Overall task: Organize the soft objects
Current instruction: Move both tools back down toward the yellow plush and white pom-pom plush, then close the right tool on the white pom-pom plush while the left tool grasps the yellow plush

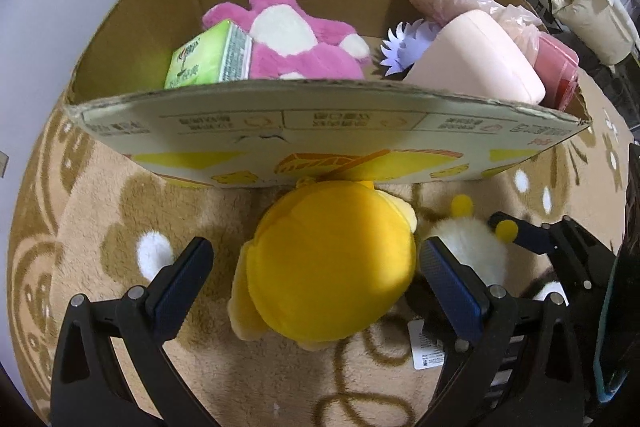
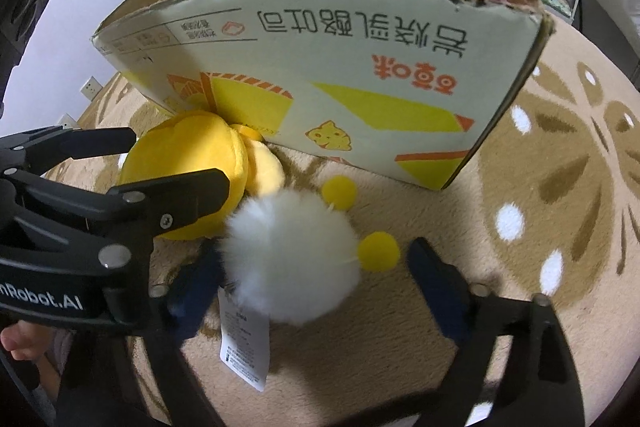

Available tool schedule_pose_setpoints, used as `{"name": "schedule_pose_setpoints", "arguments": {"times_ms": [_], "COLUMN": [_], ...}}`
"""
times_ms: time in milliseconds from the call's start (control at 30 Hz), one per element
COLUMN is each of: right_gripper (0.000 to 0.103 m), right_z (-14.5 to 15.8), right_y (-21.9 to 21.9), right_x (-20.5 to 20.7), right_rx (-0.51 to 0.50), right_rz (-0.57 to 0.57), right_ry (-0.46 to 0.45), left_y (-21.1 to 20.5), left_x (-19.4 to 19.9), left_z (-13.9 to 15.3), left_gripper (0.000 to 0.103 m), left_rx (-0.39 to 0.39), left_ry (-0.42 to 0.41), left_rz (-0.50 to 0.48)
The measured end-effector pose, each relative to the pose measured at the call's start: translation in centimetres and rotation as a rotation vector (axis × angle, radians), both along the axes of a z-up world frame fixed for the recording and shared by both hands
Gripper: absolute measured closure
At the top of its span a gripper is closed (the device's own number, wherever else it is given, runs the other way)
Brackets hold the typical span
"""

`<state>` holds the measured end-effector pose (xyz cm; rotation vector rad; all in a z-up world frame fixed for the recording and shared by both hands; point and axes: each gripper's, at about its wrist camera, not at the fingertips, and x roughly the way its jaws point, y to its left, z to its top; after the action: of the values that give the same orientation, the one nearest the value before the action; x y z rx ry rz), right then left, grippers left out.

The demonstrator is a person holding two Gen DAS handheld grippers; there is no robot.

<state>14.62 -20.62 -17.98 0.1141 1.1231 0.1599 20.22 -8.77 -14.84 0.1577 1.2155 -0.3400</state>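
Left wrist view: left gripper [image 1: 316, 267] points steeply down at the yellow plush [image 1: 332, 263], which sits between its spread fingers, on the carpet [image 1: 100, 227] and right against the near wall of the cardboard box [image 1: 320, 131]. Left pad clearly apart from the plush; right pad just beside or grazing it, cannot tell. So released, nothing grasped yet. Plush is roundish from here, slightly longer running away from the gripper toward the box.

Right wrist view: right gripper [image 2: 312, 275] straddles the white fluffy toy [image 2: 292, 259] with two yellow pom-poms. Left pad looks to be touching the fur, right pad stands apart just past a pom-pom; jaws wide, not clenched, no hold. Paper tag [image 2: 244, 343] trails back toward the gripper.

Key relation, as a judgement: each toy lies directly ahead and below its own gripper, centred in the jaws, so each hand is nearest its own toy; closing looks like the next move, then lifting up and over the box wall just beyond.

Counts: two grippers, two loose toys on carpet (touching each other), one box. Inside the box: one pink-and-white plush [image 1: 288, 35], one green tissue pack [image 1: 208, 57], one pale pink cushion [image 1: 476, 63], one purple spiky item [image 1: 404, 47], bagged pink fabric [image 1: 556, 67].
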Motion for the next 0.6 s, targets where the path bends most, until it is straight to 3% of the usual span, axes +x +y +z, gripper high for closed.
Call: {"name": "schedule_pose_setpoints", "arguments": {"times_ms": [100,267,367,600], "right_gripper": [0.021,0.043,0.05,0.053], "right_z": [0.1,0.5,0.5,0.5], "right_y": [-0.2,-0.2,0.2,1.2], "right_x": [0.1,0.4,0.6,1.1], "right_rx": [0.002,0.024,0.02,0.021], "right_rz": [-0.008,0.011,0.035,0.048], "right_ry": [-0.006,-0.025,-0.021,-0.021], "left_y": [-0.1,-0.3,-0.7,-0.6], "left_x": [0.0,-0.4,-0.6,-0.8], "left_z": [-0.3,-1.2,-1.9,-2.7], "left_gripper": [0.001,0.001,0.001,0.001], "left_rx": [0.011,0.015,0.023,0.041], "left_ry": [0.001,0.017,0.024,0.032], "left_rz": [-0.002,-0.013,-0.024,-0.021]}}
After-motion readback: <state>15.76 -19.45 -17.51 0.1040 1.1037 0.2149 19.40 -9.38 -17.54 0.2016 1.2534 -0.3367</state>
